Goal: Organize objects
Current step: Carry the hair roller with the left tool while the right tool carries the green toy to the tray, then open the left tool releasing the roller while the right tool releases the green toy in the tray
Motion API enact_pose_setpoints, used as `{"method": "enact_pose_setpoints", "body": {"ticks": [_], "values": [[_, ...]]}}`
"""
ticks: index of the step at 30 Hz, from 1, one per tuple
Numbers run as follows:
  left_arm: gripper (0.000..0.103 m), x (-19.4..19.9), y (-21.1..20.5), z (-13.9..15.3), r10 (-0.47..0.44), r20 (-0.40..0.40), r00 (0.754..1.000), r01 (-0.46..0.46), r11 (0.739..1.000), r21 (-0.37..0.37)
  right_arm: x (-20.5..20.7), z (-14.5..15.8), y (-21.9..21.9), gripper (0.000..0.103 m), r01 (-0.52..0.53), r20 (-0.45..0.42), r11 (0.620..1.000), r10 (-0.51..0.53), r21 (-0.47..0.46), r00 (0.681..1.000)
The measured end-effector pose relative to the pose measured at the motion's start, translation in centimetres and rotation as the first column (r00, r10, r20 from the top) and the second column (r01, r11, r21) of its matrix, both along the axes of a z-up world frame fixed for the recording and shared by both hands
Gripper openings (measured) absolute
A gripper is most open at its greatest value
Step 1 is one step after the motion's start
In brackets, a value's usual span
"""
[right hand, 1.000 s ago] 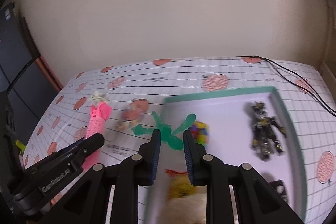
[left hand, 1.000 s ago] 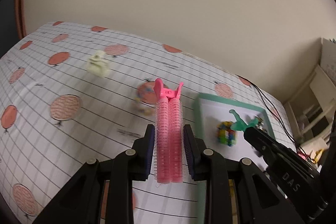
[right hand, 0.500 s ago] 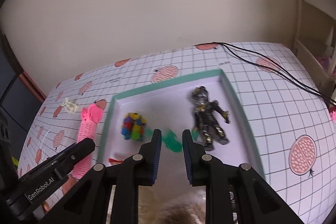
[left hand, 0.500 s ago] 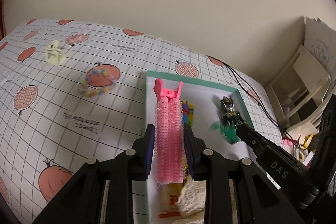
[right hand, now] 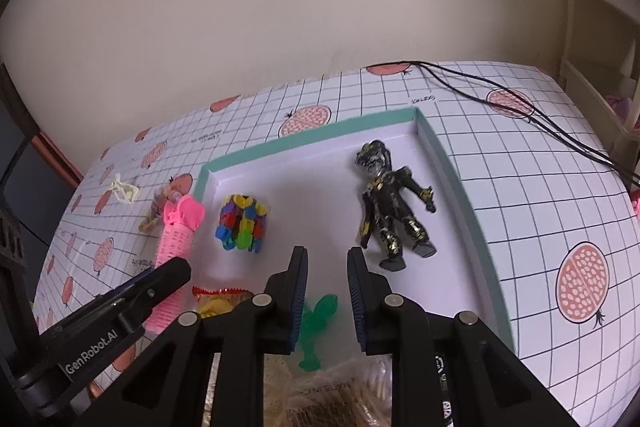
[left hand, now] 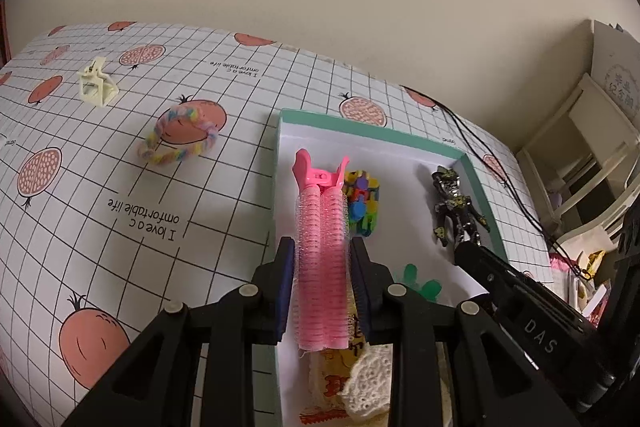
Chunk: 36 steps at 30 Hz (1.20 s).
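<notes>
My left gripper [left hand: 322, 247] is shut on a pink hair-roller clip [left hand: 320, 211], held over the left part of the teal-rimmed white tray [left hand: 372, 131]. The right wrist view shows the roller [right hand: 176, 239] beside the tray's left rim [right hand: 320, 135]. My right gripper [right hand: 327, 255] is open, with a narrow bare gap between its pads. Below it a green toy [right hand: 318, 323] lies on the tray floor. The left wrist view has this toy [left hand: 416, 279] just left of the right gripper's tip [left hand: 464, 251]. In the tray also lie a multicoloured block toy [right hand: 242, 227] and a dark figure [right hand: 392, 215].
A rainbow hair tie [left hand: 180, 139] and a cream clip [left hand: 96, 87] lie on the patterned tablecloth left of the tray. A snack packet [left hand: 328, 379] and a lace piece [left hand: 368, 379] fill the tray's near end. Black cables [right hand: 520, 107] cross the back right, by a white shelf [left hand: 580, 155].
Both grippers swung right, from the tablecloth to over the tray. The green toy left the right gripper's fingertips and now lies on the tray floor. The left still holds the roller.
</notes>
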<state>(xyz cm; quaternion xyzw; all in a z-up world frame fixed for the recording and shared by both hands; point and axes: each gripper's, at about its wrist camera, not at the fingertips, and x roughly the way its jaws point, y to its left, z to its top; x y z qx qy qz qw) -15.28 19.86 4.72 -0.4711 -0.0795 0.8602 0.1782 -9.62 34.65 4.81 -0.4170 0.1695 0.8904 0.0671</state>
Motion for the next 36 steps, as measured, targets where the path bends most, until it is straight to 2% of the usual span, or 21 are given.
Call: {"method": "enact_pose_setpoints", "body": {"ticks": [6, 15, 20, 36], "values": [[0.028, -0.3, -0.1, -0.8, -0.001, 0.045, 0.999, 0.001, 1.000, 0.003, -0.2, -0.5, -0.3, 0.022, -0.012, 0.015, 1.000, 0.012, 0.007, 1.000], [0.029, -0.5, 0.3, -0.9, -0.012, 0.054, 0.998, 0.013, 1.000, -0.022, -0.3, -1.0, -0.6, 0.022, -0.017, 0.037, 1.000, 0.017, 0.009, 0.999], [0.029, -0.5, 0.1, -0.9, -0.002, 0.069, 0.998, 0.002, 1.000, 0.000, -0.4, -1.0, -0.7, 0.022, -0.015, 0.040, 1.000, 0.015, 0.012, 0.999], [0.038, -0.2, -0.3, 0.6, 0.020, 0.017, 1.000, -0.020, 1.000, 0.012, -0.4, -0.3, -1.2, 0.022, -0.022, 0.014, 0.999, 0.021, 0.026, 1.000]]}}
